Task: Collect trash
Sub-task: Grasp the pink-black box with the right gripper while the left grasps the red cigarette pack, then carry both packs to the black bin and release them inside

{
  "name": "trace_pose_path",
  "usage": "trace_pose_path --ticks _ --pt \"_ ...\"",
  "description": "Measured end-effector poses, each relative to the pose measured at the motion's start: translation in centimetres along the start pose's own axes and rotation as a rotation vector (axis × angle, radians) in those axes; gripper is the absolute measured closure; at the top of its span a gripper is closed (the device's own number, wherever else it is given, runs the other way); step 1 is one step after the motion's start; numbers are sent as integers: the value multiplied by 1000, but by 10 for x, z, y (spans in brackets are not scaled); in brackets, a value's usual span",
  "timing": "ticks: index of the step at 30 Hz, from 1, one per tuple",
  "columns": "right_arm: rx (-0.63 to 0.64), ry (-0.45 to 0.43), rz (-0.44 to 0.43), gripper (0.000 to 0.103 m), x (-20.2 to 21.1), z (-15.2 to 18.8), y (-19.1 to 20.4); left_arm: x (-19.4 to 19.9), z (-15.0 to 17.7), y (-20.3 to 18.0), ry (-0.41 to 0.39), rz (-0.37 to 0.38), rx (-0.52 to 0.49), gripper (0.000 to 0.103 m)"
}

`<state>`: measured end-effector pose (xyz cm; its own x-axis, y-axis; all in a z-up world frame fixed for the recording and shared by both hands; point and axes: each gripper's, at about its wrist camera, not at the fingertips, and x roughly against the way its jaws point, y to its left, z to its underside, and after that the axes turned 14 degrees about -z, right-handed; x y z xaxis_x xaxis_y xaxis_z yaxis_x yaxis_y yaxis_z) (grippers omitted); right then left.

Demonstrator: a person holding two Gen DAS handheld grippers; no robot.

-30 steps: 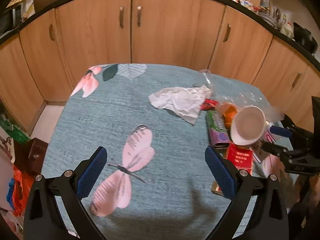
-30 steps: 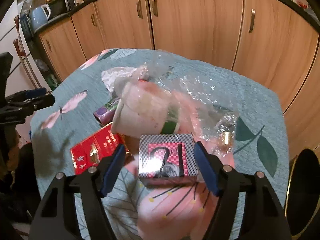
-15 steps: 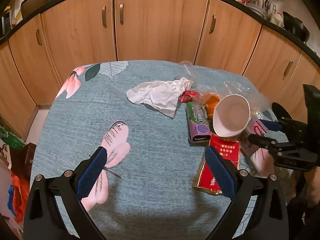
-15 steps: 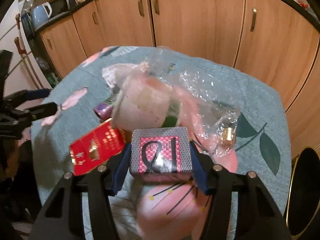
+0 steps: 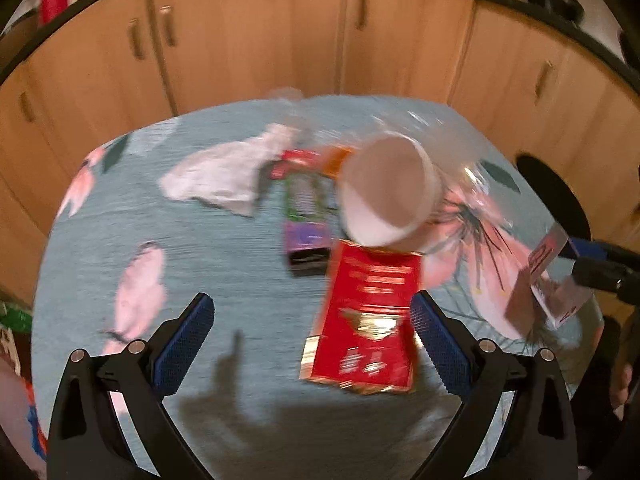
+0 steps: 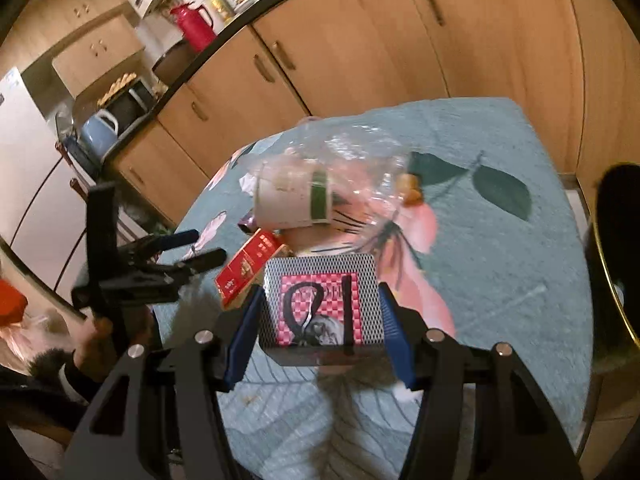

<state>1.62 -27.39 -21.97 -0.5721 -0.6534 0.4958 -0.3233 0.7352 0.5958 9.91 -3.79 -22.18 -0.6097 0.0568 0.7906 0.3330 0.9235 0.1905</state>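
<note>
Right tongs (image 6: 318,316) around checkered box (image 6: 320,308); paper cup (image 6: 292,200) on its side.

- left gripper (image 5: 310,330): black plastic frame, blue textured finger pads (image 5: 182,344), silver screws
- right gripper (image 6: 318,334): same black frame, blue pads, silver screws
- person's hand (image 6: 94,338): bare skin, dark fur-trimmed sleeve

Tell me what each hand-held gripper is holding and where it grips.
The right hand-held gripper clamps the checkered box by its two side faces. The left hand-held gripper is open and holds nothing.
</note>
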Motion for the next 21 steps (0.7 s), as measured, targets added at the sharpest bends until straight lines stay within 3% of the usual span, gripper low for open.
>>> trace_pose_path --ticks 5,10,11,12,14,18,21 --pt "14 -11 -5 46 1 3 2 -20 3 -34 44 -19 -90 9" --pt "6 -28 -10 46 4 7 -3 -31 7 -35 74 15 -81 10" --pt "2 -33 -12 46 5 8 -4 -30 7 -34 73 10 -76 16" --pt "-1 -39 -14 46 6 9 -5 -28 8 -32 70 9 -61 29" --pt "-4 -47 -15 46 6 10 -6 -25 10 -29 66 8 -41 40" --pt "3 -61 -13 46 10 12 -4 -19 19 -30 51 -5 -23 42" --pt "0 -73 -12 46 15 13 -5 -8 26 -29 45 28 6 42"
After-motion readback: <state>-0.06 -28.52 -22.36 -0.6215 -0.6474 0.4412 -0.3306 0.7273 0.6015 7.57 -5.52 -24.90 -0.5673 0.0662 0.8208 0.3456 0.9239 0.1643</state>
